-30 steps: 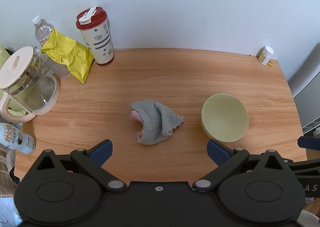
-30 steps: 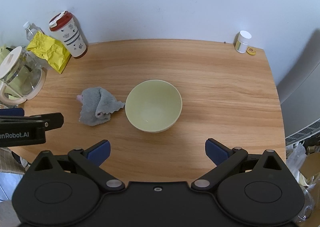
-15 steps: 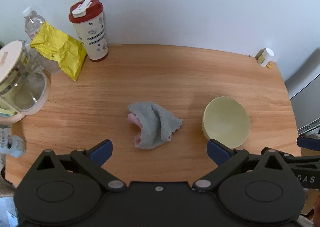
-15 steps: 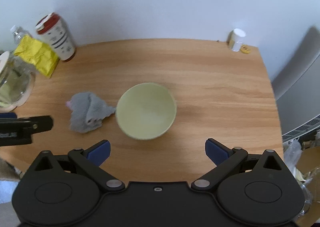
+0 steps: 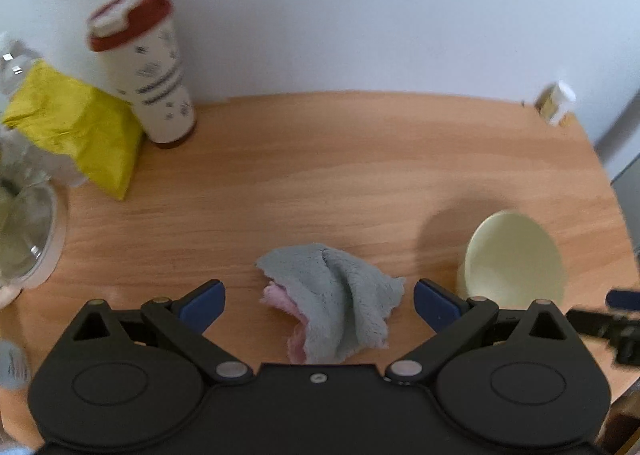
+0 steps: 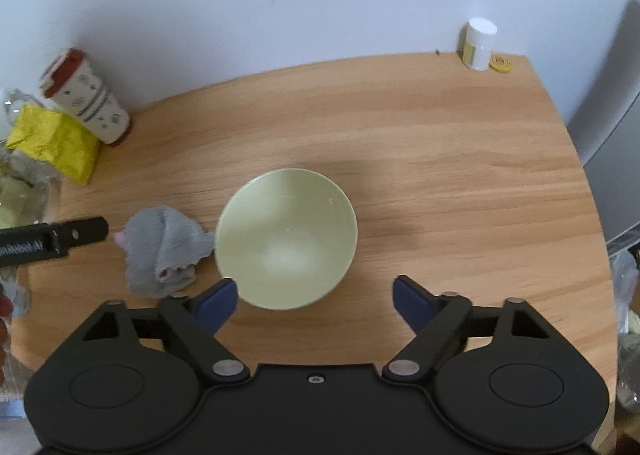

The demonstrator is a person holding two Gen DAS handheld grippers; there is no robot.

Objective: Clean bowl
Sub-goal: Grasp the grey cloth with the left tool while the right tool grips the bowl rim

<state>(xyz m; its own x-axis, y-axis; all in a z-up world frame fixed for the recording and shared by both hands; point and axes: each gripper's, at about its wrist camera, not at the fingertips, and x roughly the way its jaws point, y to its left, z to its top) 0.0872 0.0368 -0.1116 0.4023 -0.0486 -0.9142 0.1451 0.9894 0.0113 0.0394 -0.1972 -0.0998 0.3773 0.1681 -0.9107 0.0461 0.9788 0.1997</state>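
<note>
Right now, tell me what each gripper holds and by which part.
Nothing is held. The left gripper is open over the grey cloth; the right gripper is open near the green bowl.

The right gripper hangs over the wooden table with its blue-tipped fingers spread wide, the left one overlapping the near rim of a pale green round bowl. A crumpled grey cloth with a pink underside lies touching the bowl's left side, and the black tip of the left gripper reaches in beside it
</note>
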